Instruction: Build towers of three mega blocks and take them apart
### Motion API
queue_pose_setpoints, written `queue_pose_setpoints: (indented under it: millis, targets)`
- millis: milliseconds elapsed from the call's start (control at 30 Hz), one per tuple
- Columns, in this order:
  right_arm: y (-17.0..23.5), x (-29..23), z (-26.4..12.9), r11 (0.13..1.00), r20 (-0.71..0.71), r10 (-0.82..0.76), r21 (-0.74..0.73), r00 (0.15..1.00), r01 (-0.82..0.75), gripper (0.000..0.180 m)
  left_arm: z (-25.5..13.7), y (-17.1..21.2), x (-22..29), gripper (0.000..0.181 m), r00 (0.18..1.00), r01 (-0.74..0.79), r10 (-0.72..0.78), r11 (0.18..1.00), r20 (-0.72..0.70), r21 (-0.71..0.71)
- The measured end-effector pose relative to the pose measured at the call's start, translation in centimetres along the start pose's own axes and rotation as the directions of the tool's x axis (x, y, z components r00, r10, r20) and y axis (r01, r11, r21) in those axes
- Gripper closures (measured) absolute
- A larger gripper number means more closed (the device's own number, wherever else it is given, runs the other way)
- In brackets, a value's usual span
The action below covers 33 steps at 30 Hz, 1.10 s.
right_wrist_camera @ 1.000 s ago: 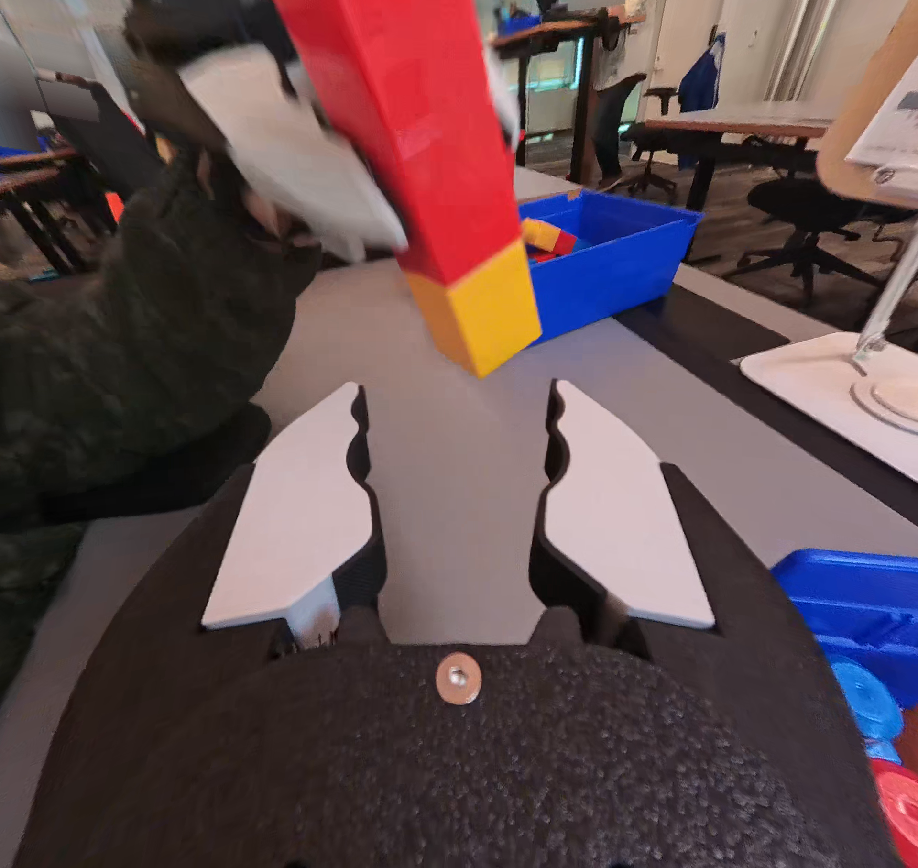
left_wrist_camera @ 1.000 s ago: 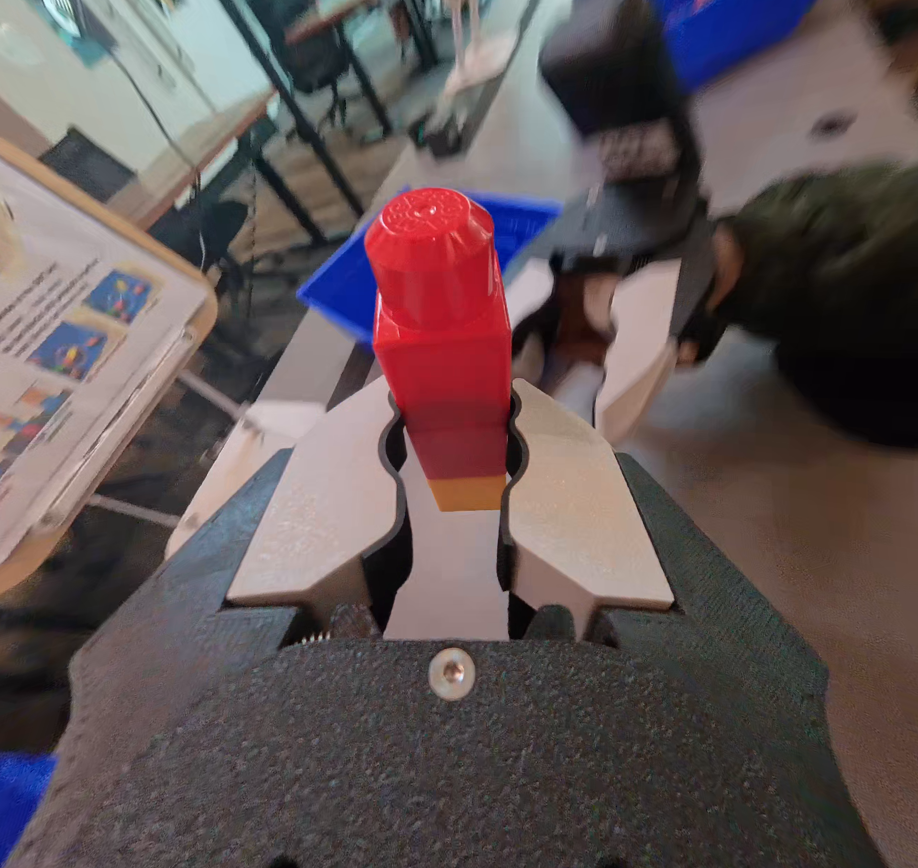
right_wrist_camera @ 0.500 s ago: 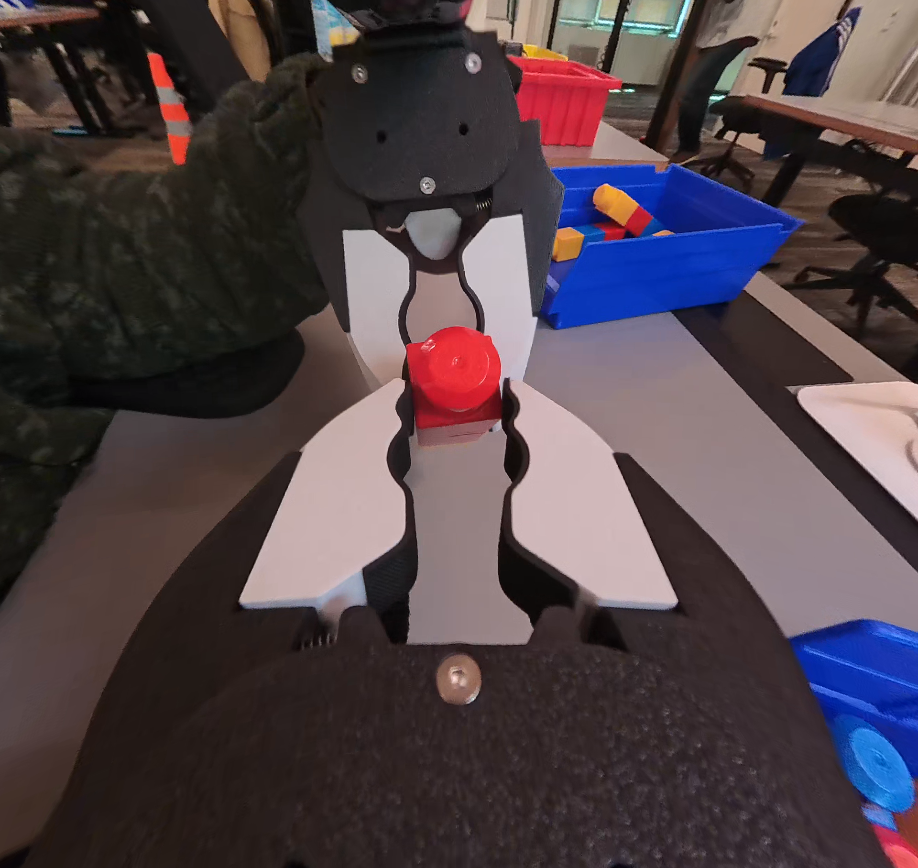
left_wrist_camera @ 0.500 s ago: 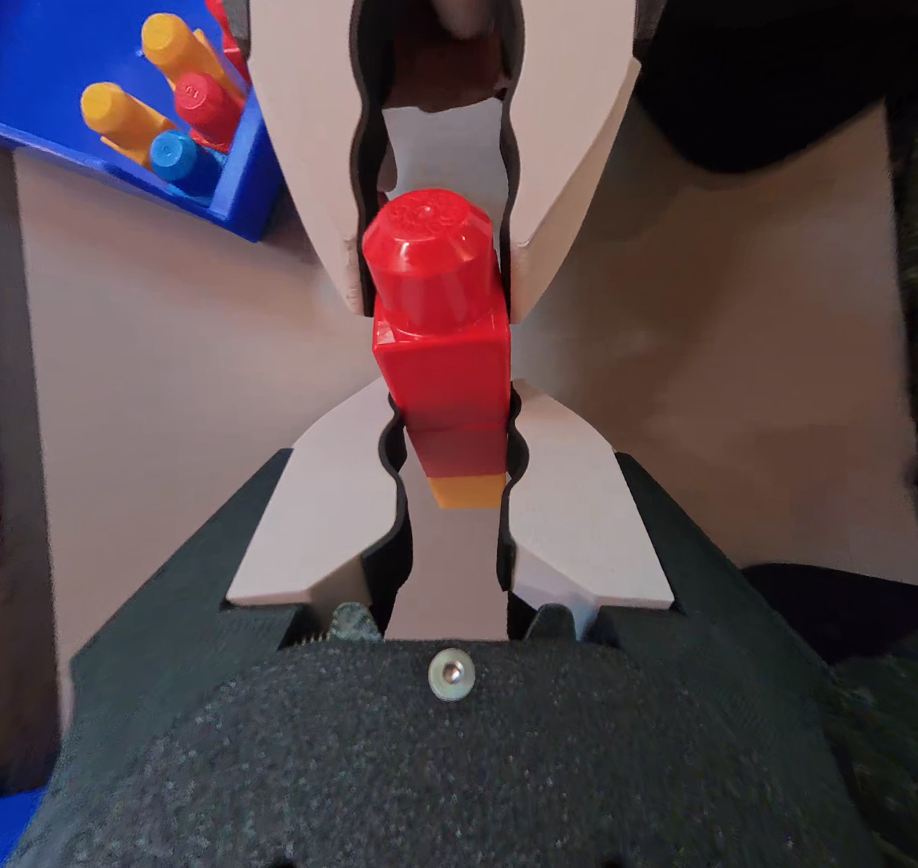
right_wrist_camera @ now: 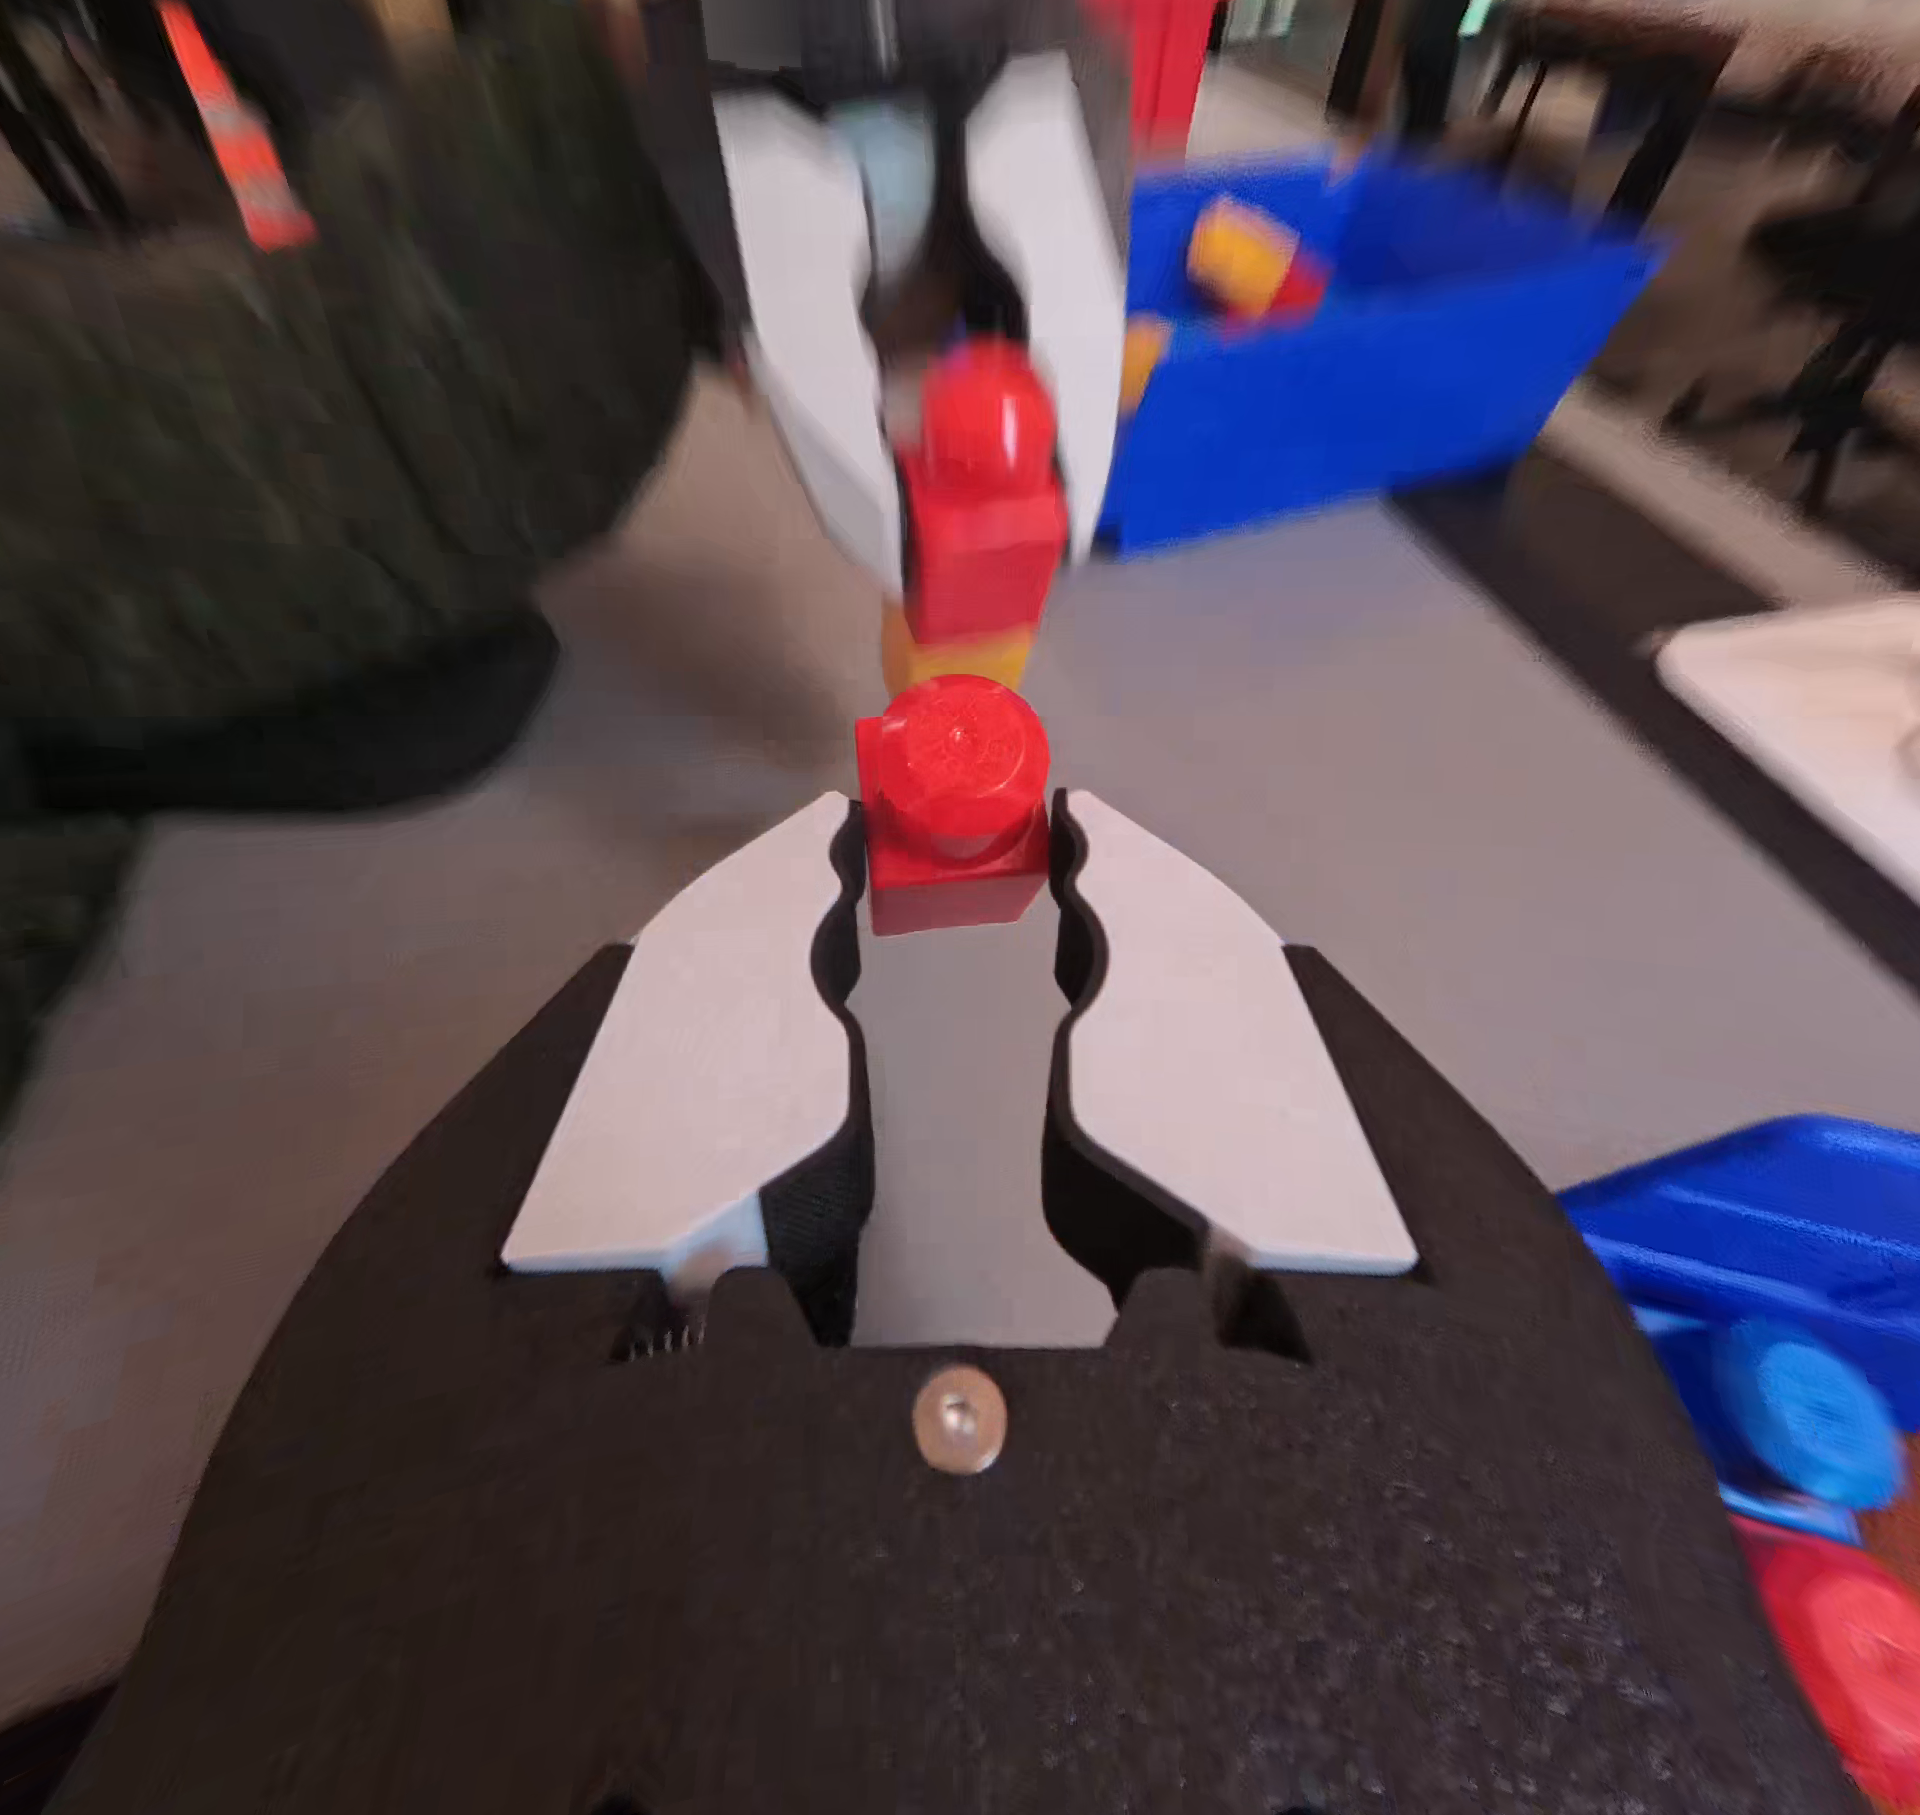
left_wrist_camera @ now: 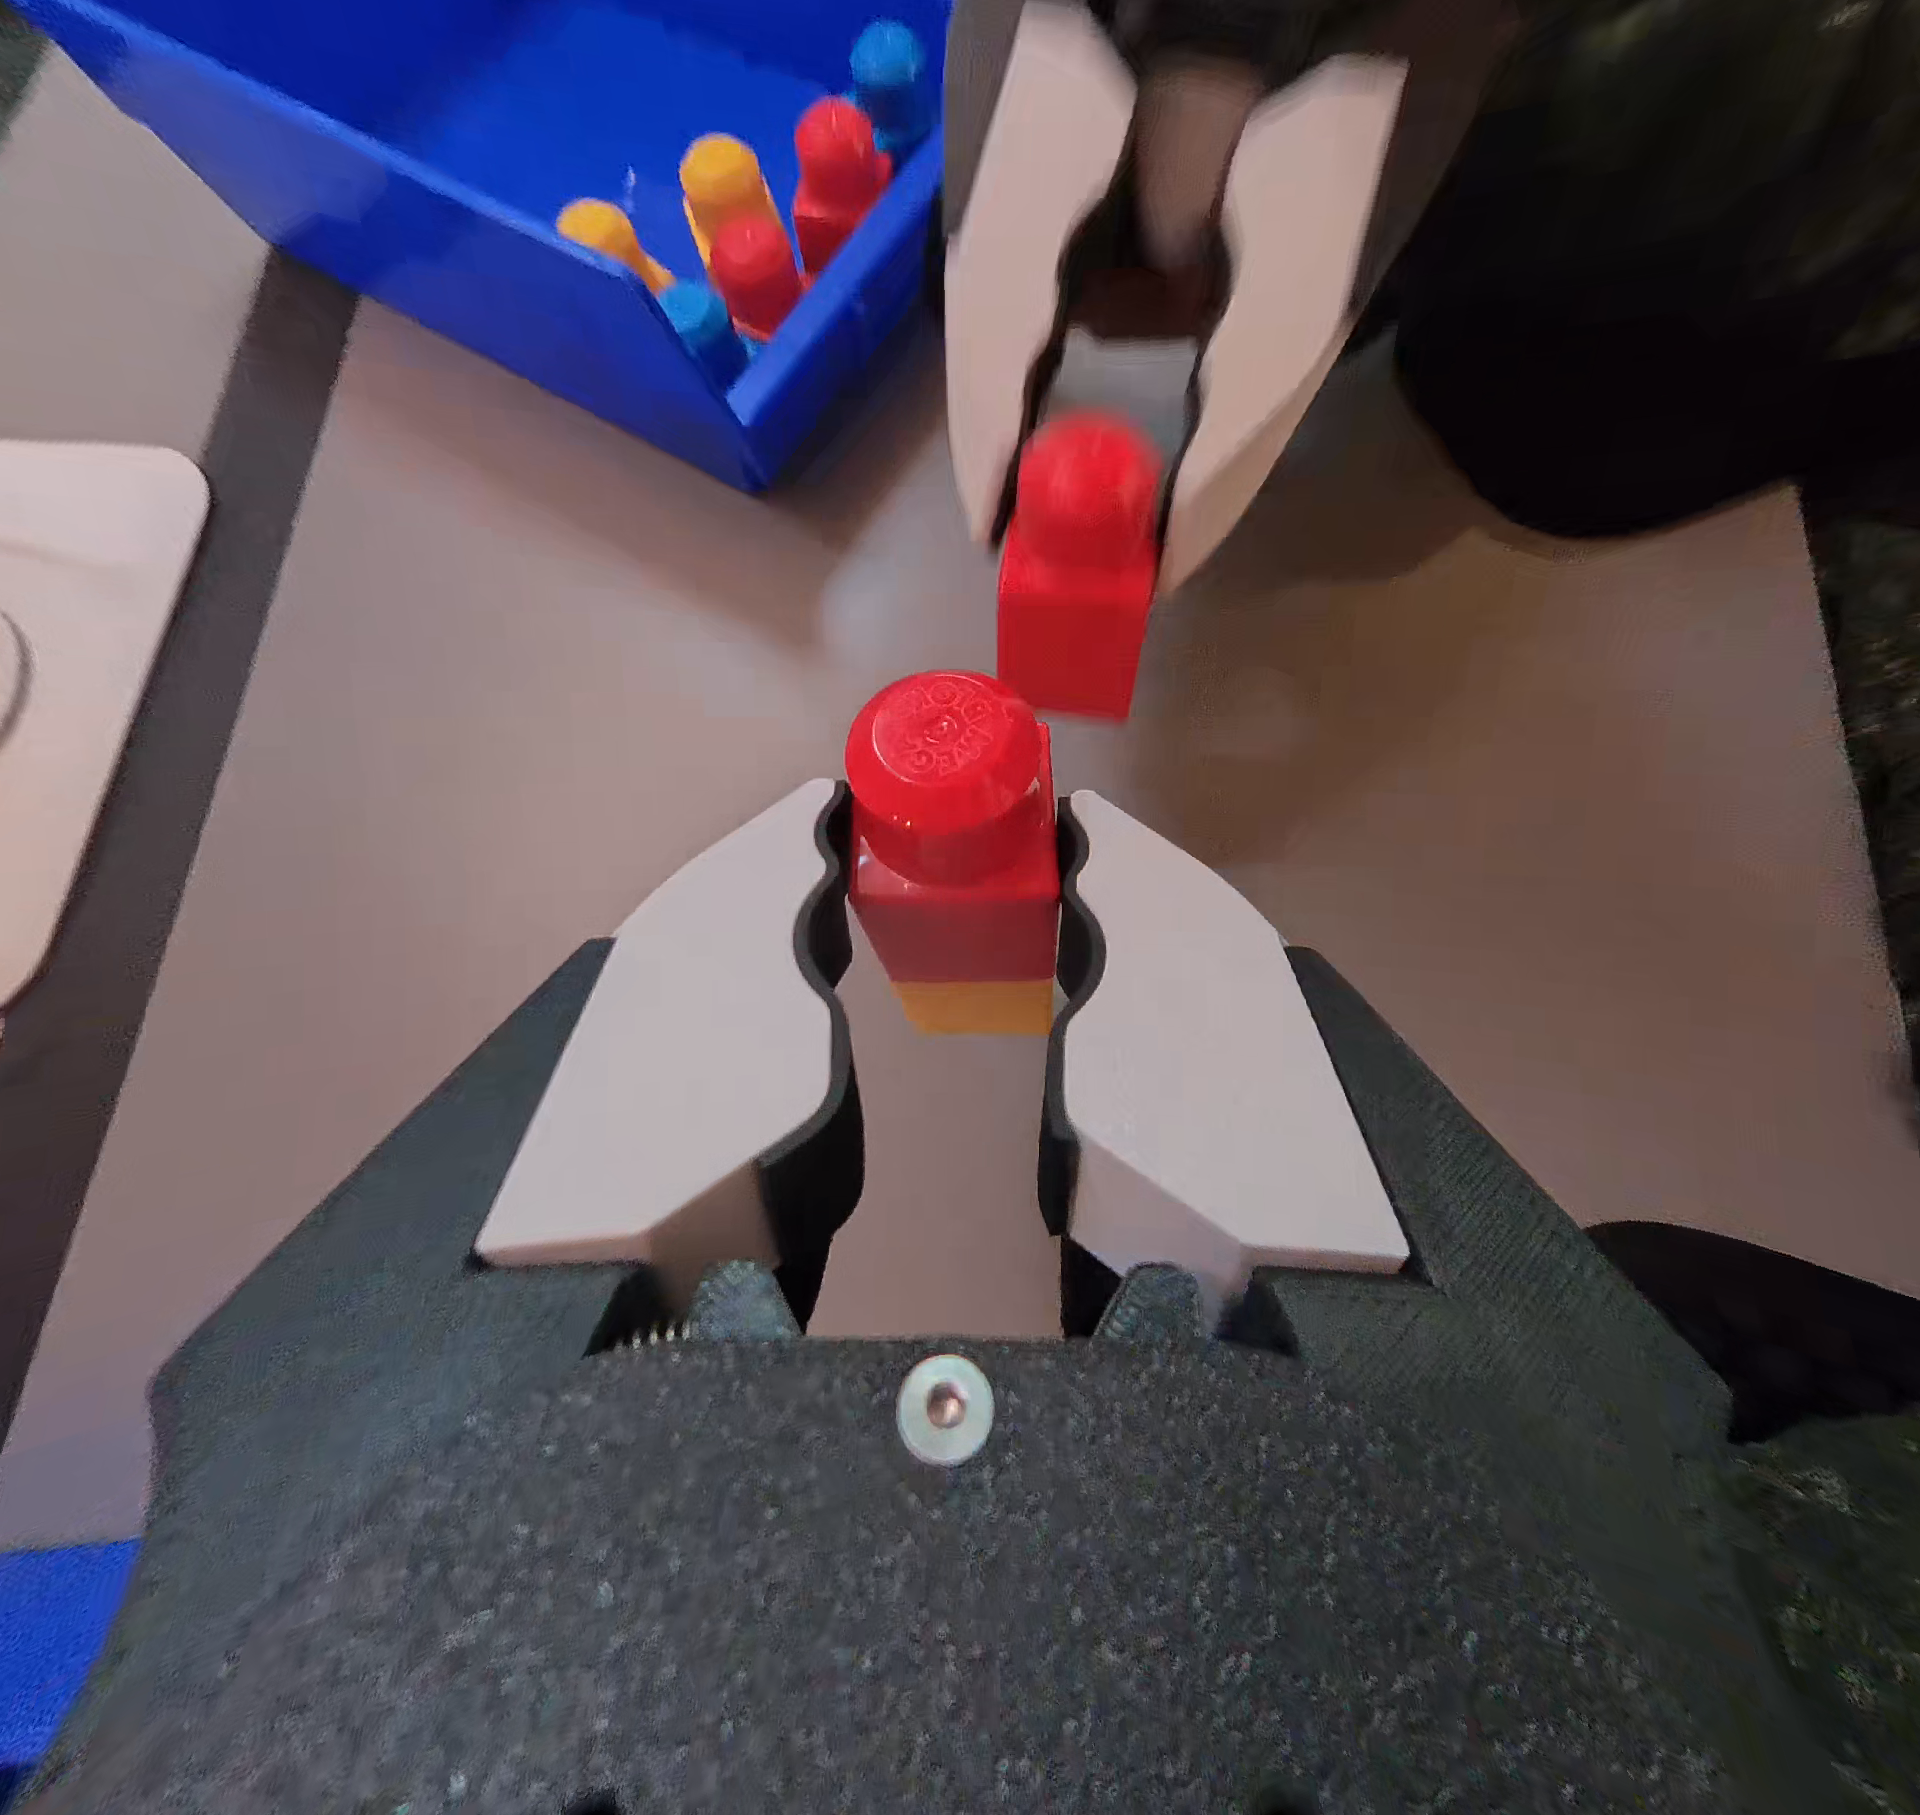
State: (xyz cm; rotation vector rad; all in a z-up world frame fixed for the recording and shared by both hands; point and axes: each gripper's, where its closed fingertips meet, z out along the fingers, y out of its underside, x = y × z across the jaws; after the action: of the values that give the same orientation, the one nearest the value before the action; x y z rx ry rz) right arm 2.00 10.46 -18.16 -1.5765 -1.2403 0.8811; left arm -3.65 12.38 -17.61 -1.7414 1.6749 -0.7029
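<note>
My left gripper (left_wrist_camera: pixel 951 809) is shut on a two-block stack, a red mega block (left_wrist_camera: pixel 951 892) on top of a yellow one (left_wrist_camera: pixel 977 1009), and holds it above the grey table. My right gripper (right_wrist_camera: pixel 951 809) is shut on a single red block (right_wrist_camera: pixel 951 830). The two grippers face each other a short way apart. In the left wrist view the right gripper (left_wrist_camera: pixel 1081 539) holds its red block (left_wrist_camera: pixel 1070 622) just beyond the stack. In the right wrist view the left gripper (right_wrist_camera: pixel 982 550) and its red block (right_wrist_camera: pixel 977 539) and yellow block (right_wrist_camera: pixel 956 659) are blurred.
A blue bin (left_wrist_camera: pixel 468 259) with several red, yellow and blue blocks stands on the table; it also shows in the right wrist view (right_wrist_camera: pixel 1351 435). A second blue bin (right_wrist_camera: pixel 1766 1235) is near the right gripper. A white base plate (left_wrist_camera: pixel 83 622) lies at the edge. A dark green sleeve (right_wrist_camera: pixel 260 415) is close by. One gripper's finger ends stand about 7 cm off the other's. Both grippers' tips are roughly 35 cm from the white base plate (left_wrist_camera: pixel 83 622).
My right gripper shut on the top red block and pulled it off the stack. The left gripper keeps the red and yellow blocks, and the grippers have drawn apart.
</note>
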Motion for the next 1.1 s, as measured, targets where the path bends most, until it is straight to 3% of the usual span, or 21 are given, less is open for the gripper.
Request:
queue_pose_setpoints:
  millis: [200, 267, 467, 600, 767, 867, 1100]
  targets:
    - [8.5, -0.4, 4.5, 0.936, 0.027, -0.018, -0.352, 0.999, 0.026, 0.143, -1.8, -1.2, 1.0, 0.144, 0.999, -0.030, 0.032, 0.996, -0.021, 0.085]
    - [8.6, -0.2, 4.6, 0.930, 0.000, -0.023, -0.366, 1.000, 0.021, 0.124, -1.5, -1.4, 1.3, 0.144, 0.999, -0.037, 0.040, 0.996, -0.036, 0.082]
    - [0.1, -1.1, 2.7, 1.000, -0.013, -0.012, -0.018, 1.000, 0.012, 0.119, -0.5, -4.1, 3.6, 0.144, 0.985, -0.065, 0.095, 0.978, -0.146, 0.197]
    - [-1.7, -2.8, 2.6, 0.997, 0.047, -0.027, 0.067, 0.999, 0.024, 0.143, 0.0, -6.7, 4.6, 0.144, 0.975, -0.081, 0.140, 0.946, -0.171, 0.313]
    - [-4.6, -1.9, 0.0, 0.963, 0.067, 0.047, 0.263, 0.997, -0.063, 0.144, -1.6, -10.1, 3.6, 0.137, 0.986, -0.027, 0.112, 0.838, -0.123, 0.546]
    - [-6.1, -1.2, -1.5, 0.929, 0.039, 0.059, 0.364, 0.997, -0.070, 0.144, -0.4, -9.5, 3.3, 0.130, 0.988, -0.014, 0.087, 0.870, -0.125, 0.492]
    - [-6.1, -1.4, -1.5, 0.928, 0.030, 0.032, 0.369, 0.999, -0.041, 0.144, 0.0, -9.0, 3.6, 0.144, 0.985, -0.018, 0.096, 0.890, -0.147, 0.456]
